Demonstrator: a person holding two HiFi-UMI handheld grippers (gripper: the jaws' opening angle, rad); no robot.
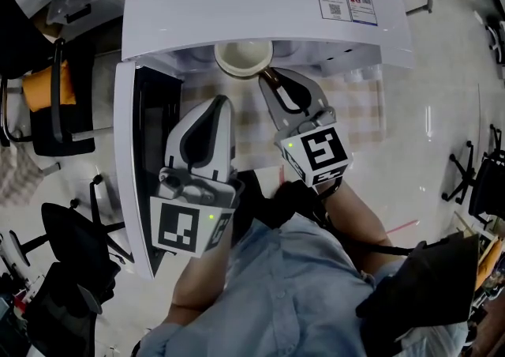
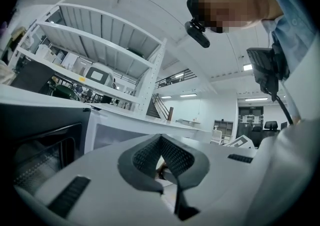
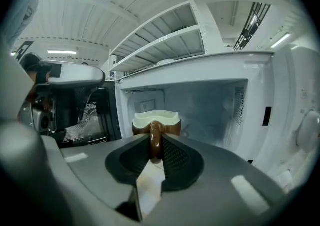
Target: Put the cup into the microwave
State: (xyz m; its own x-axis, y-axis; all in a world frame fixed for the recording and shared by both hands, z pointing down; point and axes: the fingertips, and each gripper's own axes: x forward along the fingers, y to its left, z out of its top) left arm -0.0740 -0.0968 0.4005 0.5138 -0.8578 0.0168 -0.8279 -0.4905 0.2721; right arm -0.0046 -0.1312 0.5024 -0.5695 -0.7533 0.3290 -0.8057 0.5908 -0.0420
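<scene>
Right gripper (image 3: pixel 155 142) pinches the looped handle of the brown glazed ceramic cup with a cream inside (image 3: pixel 169 123) at the open white microwave's (image 3: pixel 215 102) mouth, and this stiff, slick, breakable cup probably needs that firm handle hold.
</scene>
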